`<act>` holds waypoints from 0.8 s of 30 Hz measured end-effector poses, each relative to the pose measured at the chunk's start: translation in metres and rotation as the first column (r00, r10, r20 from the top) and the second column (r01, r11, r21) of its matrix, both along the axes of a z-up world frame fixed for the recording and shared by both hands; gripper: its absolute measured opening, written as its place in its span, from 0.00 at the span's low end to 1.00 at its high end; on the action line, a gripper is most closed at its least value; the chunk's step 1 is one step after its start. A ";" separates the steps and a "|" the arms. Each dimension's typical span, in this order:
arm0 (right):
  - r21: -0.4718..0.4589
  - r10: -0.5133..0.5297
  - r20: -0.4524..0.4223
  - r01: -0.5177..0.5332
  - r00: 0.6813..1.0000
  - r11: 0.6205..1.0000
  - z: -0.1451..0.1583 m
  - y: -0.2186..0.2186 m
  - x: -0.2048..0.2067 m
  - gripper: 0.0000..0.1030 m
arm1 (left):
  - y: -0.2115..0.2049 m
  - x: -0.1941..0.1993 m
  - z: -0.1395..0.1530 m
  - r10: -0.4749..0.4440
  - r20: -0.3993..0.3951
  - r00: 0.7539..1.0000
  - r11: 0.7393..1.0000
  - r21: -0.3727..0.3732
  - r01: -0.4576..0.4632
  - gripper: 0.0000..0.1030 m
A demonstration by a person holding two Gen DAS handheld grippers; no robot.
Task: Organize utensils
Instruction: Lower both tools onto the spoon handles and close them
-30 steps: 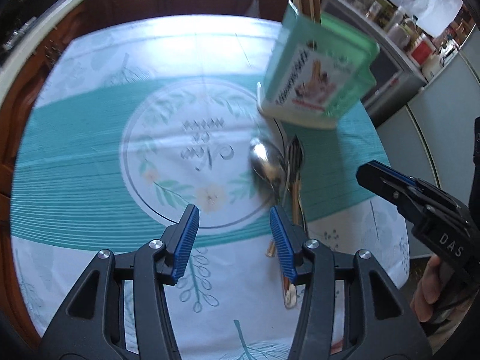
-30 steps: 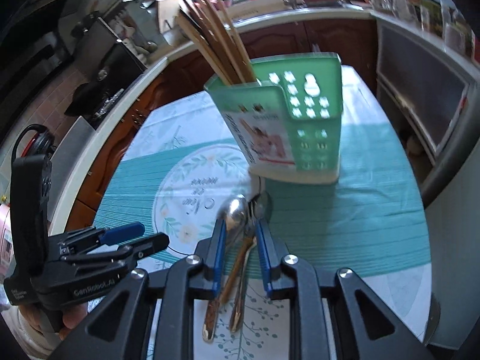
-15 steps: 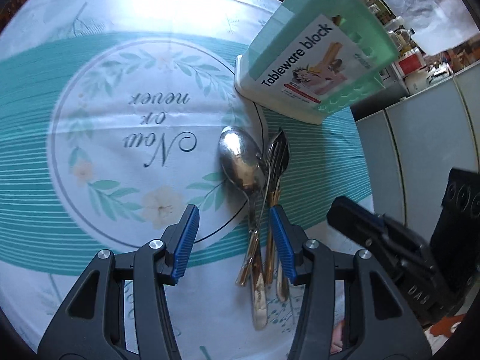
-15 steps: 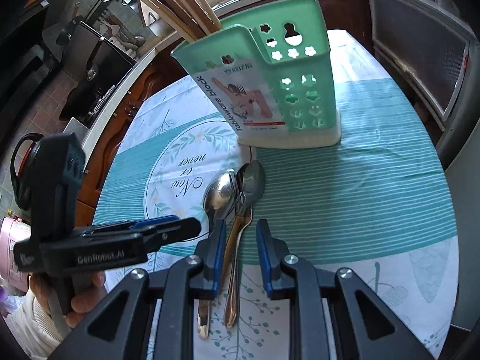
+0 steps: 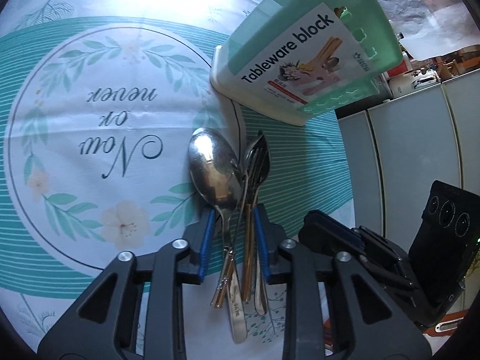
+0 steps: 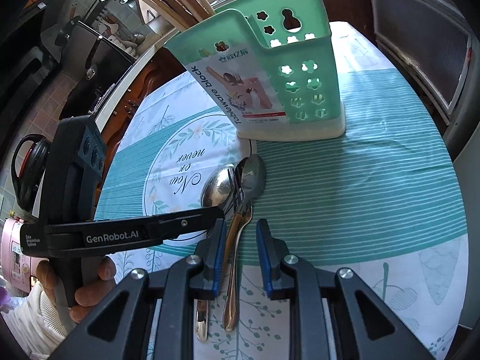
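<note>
The utensils point(image 5: 237, 210) — shiny steel, some gold-handled — lay bundled lengthwise, bowls pointing toward the far green holder point(image 5: 303, 60). The left tool point(image 5: 234, 240) had just been closing around them; the right tool point(image 6: 240, 252) stood apart.

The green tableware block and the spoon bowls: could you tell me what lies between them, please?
Only bare tablecloth separates block from spoons, clearest in the right wrist view.

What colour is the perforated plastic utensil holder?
Mint green with a white base; clearest in the right wrist view.

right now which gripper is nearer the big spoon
Left. The left gripper straddles the big spoon's handle with the other cutlery; the right gripper sits beside it, over a neighbouring handle.
</note>
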State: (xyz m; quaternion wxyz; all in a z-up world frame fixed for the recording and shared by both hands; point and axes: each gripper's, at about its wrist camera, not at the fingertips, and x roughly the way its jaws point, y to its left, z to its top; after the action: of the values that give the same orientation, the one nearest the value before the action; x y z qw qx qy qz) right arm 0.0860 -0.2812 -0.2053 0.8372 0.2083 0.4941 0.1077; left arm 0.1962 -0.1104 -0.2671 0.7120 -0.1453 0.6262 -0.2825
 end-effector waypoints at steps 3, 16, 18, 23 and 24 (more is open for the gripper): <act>0.001 0.002 -0.003 -0.002 1.000 1.000 0.000 0.000 0.000 0.20 | 0.001 0.003 -0.007 0.027 -0.024 0.999 0.999 -0.032 -0.028 0.10; 0.038 0.041 -0.017 -0.040 0.999 0.998 0.000 0.013 0.006 0.20 | 0.026 -0.004 -0.004 0.098 -0.032 0.995 0.992 -0.081 -0.100 0.05; 0.044 0.045 -0.025 -0.044 0.999 0.998 -0.001 0.014 0.008 0.20 | 0.031 -0.007 -0.004 0.100 -0.035 0.994 0.992 -0.079 -0.103 0.05; 0.067 0.044 -0.057 -0.040 0.997 0.997 -0.008 0.016 0.017 0.20 | 0.040 -0.013 -0.002 0.109 -0.027 0.994 0.991 -0.075 -0.111 0.05; 0.074 0.039 -0.069 -0.034 0.997 0.997 -0.011 0.015 0.020 0.20 | 0.041 -0.014 -0.001 0.114 -0.029 0.993 0.990 -0.076 -0.116 0.05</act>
State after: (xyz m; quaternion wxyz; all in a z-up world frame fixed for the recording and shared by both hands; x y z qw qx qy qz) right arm 0.1064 -0.2659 -0.2159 0.8089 0.2336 0.5229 0.1334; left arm 0.1824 -0.0693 -0.2683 0.7132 -0.2121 0.6139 -0.2636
